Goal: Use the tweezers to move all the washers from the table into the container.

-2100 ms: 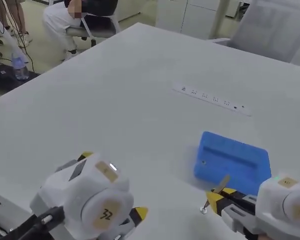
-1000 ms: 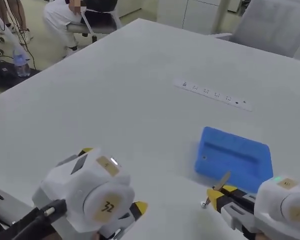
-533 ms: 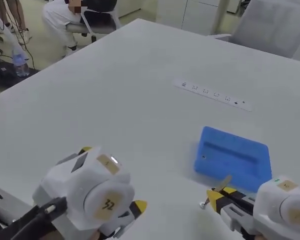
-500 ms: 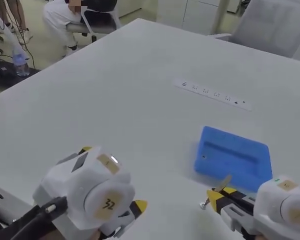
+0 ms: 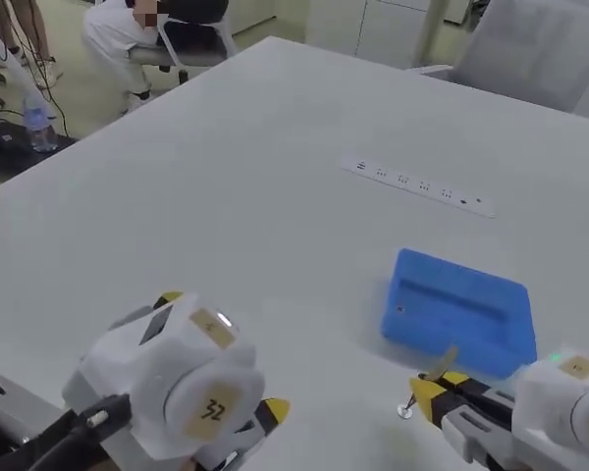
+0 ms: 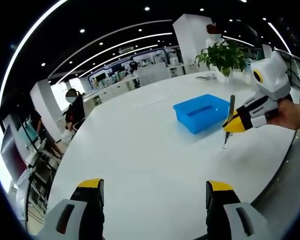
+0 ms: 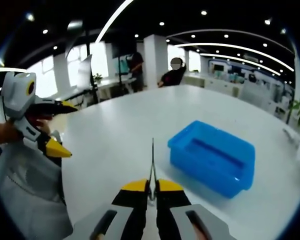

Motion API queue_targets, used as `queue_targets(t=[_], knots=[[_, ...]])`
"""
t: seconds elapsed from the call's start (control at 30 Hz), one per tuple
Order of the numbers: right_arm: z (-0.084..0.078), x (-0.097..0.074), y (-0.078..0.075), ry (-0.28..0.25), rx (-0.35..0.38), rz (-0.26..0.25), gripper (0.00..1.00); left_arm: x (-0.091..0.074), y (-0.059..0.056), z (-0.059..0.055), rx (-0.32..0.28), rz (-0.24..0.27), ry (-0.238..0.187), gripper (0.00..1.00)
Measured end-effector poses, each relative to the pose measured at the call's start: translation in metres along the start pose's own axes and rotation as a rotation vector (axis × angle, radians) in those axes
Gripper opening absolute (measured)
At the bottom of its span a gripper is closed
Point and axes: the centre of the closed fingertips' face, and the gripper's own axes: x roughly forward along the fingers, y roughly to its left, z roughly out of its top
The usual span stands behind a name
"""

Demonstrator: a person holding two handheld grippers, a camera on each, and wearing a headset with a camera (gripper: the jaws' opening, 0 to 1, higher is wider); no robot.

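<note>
Tweezers being held to a single washer beside the container

The right hand-held gripper (image 7: 151,187) is being clamped tight on one pair of tweezers (image 7: 152,160), the tips being pointed at one washer (image 5: 404,410) on the worktop (image 5: 226,196), just near of the one blue container (image 5: 458,309). The left hand-held gripper (image 6: 155,186) is being held wide open, empty. The washer is being judged light, thin, stiff and slippery; a pinch across its rim is being advised.

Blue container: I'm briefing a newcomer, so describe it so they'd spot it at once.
On the large white table, look at the near right part, this side of the flat white power strip. There sits the open blue rectangular plastic container. It is the only blue thing there, just beyond the right tongs pinching thin metal tweezers.
</note>
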Motion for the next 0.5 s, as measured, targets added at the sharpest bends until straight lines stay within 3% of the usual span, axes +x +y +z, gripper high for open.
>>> queue_targets(t=[0.5], knots=[[-0.0034, 0.0039, -0.0038, -0.018, 0.039, -0.023, 0.04, 0.001, -0.0007, -0.0011, 0.005, -0.003, 0.006, 0.86]])
